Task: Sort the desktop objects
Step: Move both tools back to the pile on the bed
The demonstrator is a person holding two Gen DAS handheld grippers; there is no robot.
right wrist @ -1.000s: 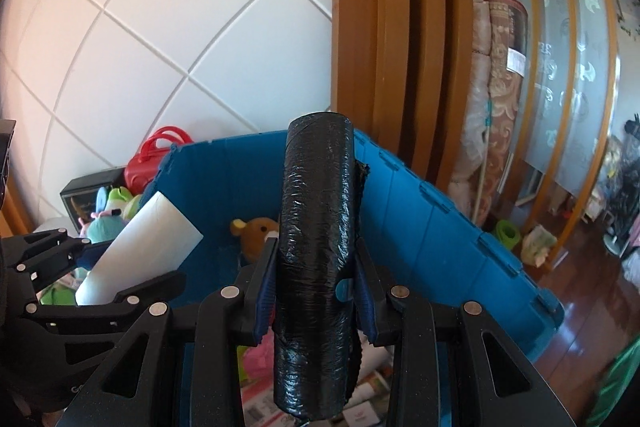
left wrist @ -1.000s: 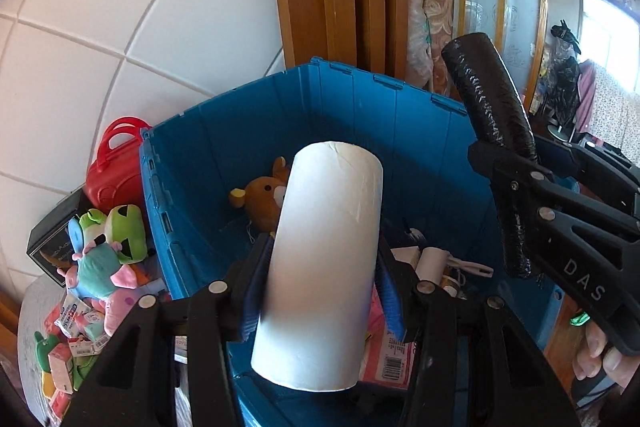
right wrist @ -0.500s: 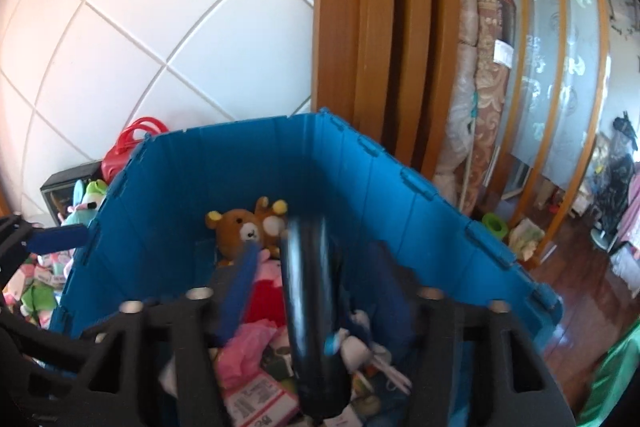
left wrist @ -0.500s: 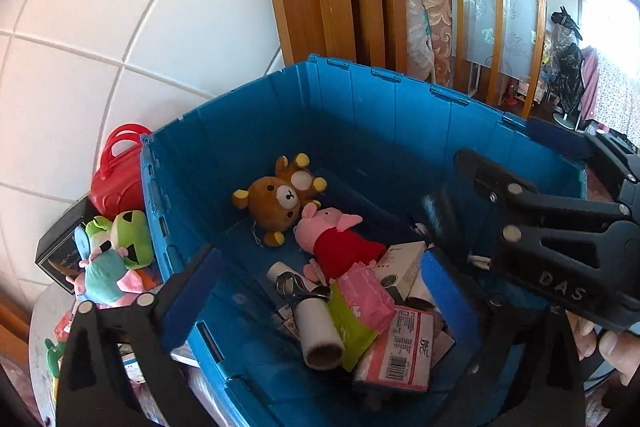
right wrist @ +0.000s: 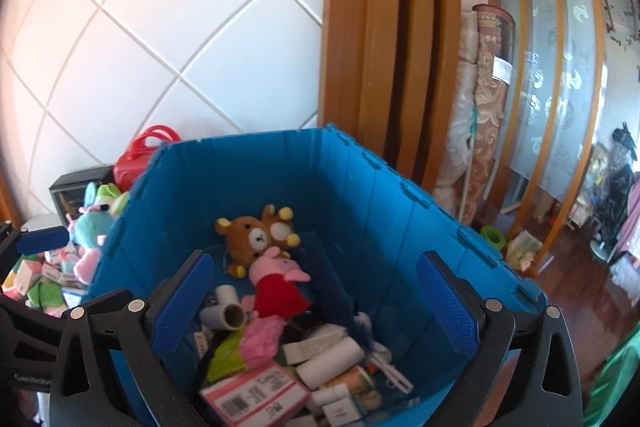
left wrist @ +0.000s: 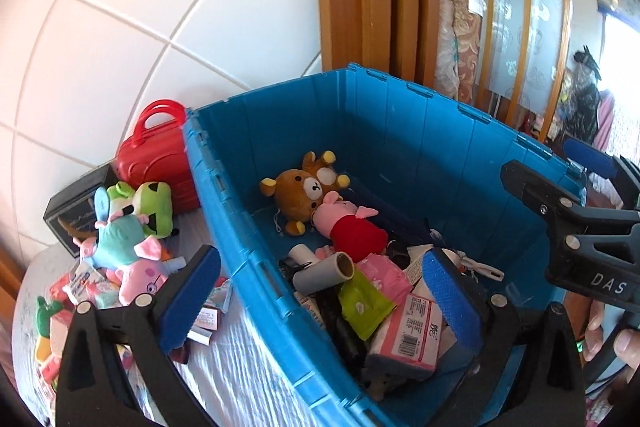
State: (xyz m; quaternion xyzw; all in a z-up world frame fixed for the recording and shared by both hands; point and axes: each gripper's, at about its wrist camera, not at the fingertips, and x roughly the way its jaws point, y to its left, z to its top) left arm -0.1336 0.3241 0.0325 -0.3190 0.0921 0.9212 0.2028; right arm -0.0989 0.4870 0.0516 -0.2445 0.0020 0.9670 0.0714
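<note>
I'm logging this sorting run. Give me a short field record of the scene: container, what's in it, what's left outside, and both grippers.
container: blue bin, lid off
in bin: bear plush, pig plush, paper roll, pink packs
outside, left of bin: plush pile, red case, black box
left gripper: open, empty, straddling the bin's near wall
right gripper: jaws opening, nothing gripped, over the bin

Both wrist cams look down, close, into the blue crate [left wrist: 420, 131] [right wrist: 360, 195]; left one probably sits over its left rim.
</note>
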